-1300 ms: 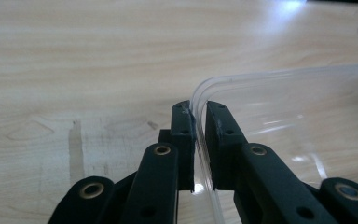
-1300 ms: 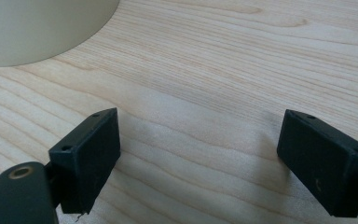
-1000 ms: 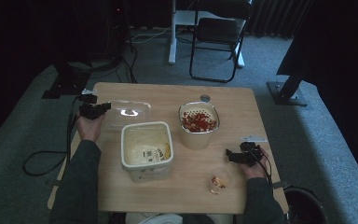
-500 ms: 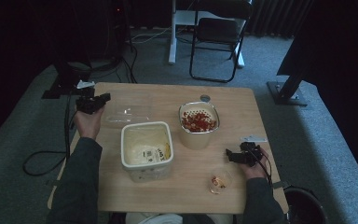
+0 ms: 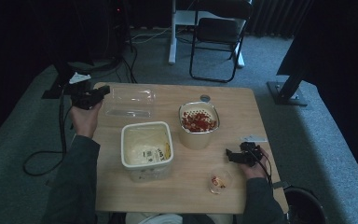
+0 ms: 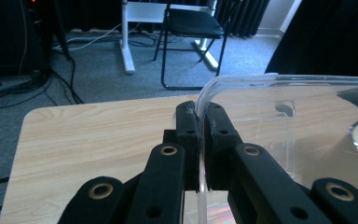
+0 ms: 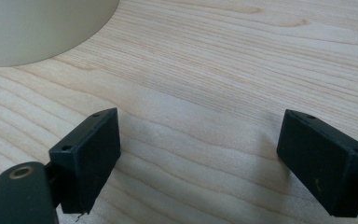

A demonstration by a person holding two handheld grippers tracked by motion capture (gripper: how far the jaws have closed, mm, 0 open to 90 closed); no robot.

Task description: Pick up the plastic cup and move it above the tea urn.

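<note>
Clear plastic lid (image 5: 129, 101) sits pinched at its left rim by the left hand-held gripper (image 5: 89, 97) above the tabletop (image 5: 168, 191) far-left corner, bare wood beneath, cream tub (image 5: 147, 150) nearer, while the right hand-held gripper (image 5: 239, 156) rests spread near the right edge.

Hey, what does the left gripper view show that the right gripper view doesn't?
The left gripper view shows the left gripper with its jaws shut on the rim of a clear plastic lid, plus a folding chair on the carpet beyond. The right gripper view shows the right gripper with its jaws wide apart and nothing between them, and a cream tub near its top edge. Both show the wooden table.
</note>
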